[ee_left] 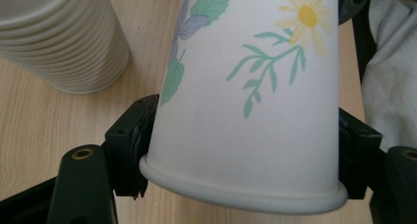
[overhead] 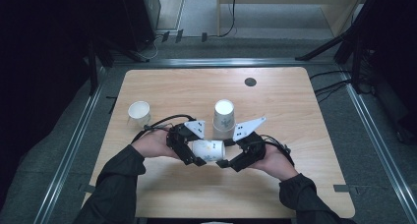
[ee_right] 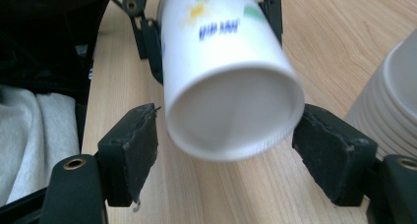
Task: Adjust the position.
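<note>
high view, left to right. a single paper cup (overhead: 139, 113) stands upright near the left edge of the desk (overhead: 295, 184), well apart from the work, probably one already dealt out. toward the front edge, near its middle, the left gripper (overhead: 198, 159) pinches a flowered cup (overhead: 208, 150) that lies on its side above the desk, its jaws pressed on the wall just behind the rolled rim (see the left gripper view, where the flowered cup (ee_left: 255, 111) sits tight between both jaws); this hold keeps the closed base pointing to the other hand. just behind it, a stack of cups (overhead: 223, 118) stands mouth down, presumably the supply from which 1 cup at a time is taken. the right gripper (overhead: 222, 162) is spread, its jaws flanking the base of the flowered cup (ee_right: 231, 101) without touching, a stance that suits a handover or a pull to free nested cups. the person's hands enter from the front edge.
</note>
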